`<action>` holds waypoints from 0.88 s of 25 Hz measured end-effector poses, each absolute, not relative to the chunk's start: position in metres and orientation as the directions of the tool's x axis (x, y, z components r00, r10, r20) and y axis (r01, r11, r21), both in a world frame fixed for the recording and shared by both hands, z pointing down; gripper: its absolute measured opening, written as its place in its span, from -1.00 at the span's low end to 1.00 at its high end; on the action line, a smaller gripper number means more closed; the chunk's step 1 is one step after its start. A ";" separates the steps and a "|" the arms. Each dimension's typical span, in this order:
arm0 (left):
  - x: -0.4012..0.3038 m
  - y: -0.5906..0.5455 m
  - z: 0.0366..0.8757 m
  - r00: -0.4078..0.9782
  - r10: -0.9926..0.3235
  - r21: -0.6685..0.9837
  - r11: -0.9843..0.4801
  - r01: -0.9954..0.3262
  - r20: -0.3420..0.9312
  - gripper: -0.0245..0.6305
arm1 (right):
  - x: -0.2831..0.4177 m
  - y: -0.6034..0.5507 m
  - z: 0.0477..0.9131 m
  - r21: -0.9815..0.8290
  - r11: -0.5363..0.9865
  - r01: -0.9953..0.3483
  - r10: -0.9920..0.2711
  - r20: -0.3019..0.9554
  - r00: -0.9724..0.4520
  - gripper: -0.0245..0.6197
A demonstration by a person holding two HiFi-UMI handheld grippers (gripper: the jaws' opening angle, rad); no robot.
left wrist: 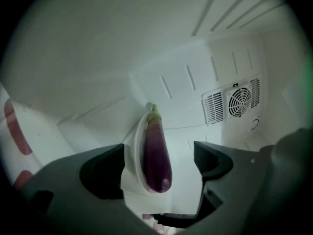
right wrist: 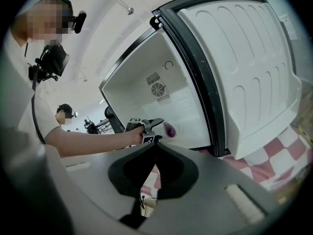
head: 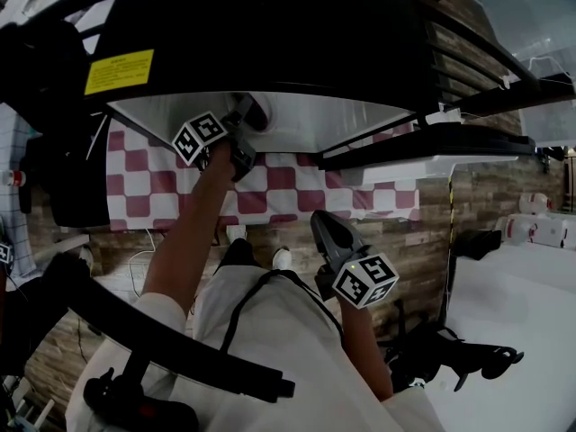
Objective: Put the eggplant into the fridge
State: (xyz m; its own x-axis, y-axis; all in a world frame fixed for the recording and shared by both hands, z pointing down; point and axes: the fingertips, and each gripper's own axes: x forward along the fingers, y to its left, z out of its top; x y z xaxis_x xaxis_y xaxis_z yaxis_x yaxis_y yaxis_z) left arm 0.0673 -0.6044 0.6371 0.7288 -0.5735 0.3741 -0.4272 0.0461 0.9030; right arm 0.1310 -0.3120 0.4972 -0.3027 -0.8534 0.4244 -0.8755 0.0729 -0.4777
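While the eggplant (left wrist: 156, 153) rests on a plate (left wrist: 132, 155), a vent (left wrist: 234, 104) sits behind.

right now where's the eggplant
In the left gripper view the eggplant lies on a white plate inside the fridge, between the open jaws of the left gripper, below-left of the fan vent.

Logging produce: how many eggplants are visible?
1: a glossy purple eggplant on a white dish inside the fridge, between the left gripper's open jaws. Others may be hidden.

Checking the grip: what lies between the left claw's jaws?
The eggplant, lying on a white dish and clear of both jaws of the open left claw; the left gripper view shows it.
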 end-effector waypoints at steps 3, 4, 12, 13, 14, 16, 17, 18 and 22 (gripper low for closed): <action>0.062 -0.597 0.634 0.734 -0.572 0.902 0.024 -0.431 0.366 0.29 | 0.130 -0.310 0.497 -0.477 0.082 -0.875 -0.858 0.413 -0.305 -0.90; 0.060 -0.594 0.632 0.735 -0.572 0.901 0.016 -0.433 0.363 0.22 | 0.130 -0.309 0.496 -0.475 0.086 -0.876 -0.861 0.407 -0.306 -0.90; 0.037 -0.550 0.609 0.749 -0.572 0.883 -0.087 -0.462 0.335 -0.47 | 0.126 -0.297 0.487 -0.451 0.166 -0.877 -0.865 0.360 -0.350 -0.91; 0.034 -0.543 0.607 0.746 -0.573 0.873 -0.101 -0.477 0.341 -0.57 | 0.126 -0.295 0.485 -0.449 0.176 -0.876 -0.865 0.354 -0.355 -0.91; 0.031 -0.535 0.605 0.742 -0.574 0.865 -0.113 -0.490 0.345 -0.65 | 0.127 -0.292 0.484 -0.446 0.186 -0.875 -0.865 0.349 -0.361 -0.91; 0.025 -0.520 0.601 0.741 -0.574 0.851 -0.137 -0.507 0.349 -0.84 | 0.127 -0.286 0.483 -0.445 0.204 -0.872 -0.864 0.338 -0.374 -0.91; 0.022 -0.512 0.598 0.741 -0.574 0.845 -0.149 -0.513 0.348 -0.86 | 0.128 -0.283 0.482 -0.446 0.213 -0.869 -0.863 0.332 -0.382 -0.91; 0.020 -0.504 0.595 0.740 -0.575 0.839 -0.161 -0.520 0.348 -0.87 | 0.128 -0.280 0.481 -0.447 0.223 -0.866 -0.861 0.326 -0.390 -0.91; 0.012 -0.472 0.581 0.731 -0.590 0.817 -0.196 -0.542 0.343 -0.91 | 0.132 -0.265 0.477 -0.451 0.258 -0.854 -0.856 0.302 -0.419 -0.91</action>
State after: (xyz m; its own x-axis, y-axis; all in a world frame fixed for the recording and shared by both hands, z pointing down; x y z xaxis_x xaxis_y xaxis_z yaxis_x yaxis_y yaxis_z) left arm 0.0125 -0.4722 0.5808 0.7306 -0.5904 0.3430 -0.5422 -0.1964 0.8170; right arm 0.1324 -0.2653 0.4769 -0.4186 -0.8564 0.3023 -0.8541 0.2581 -0.4514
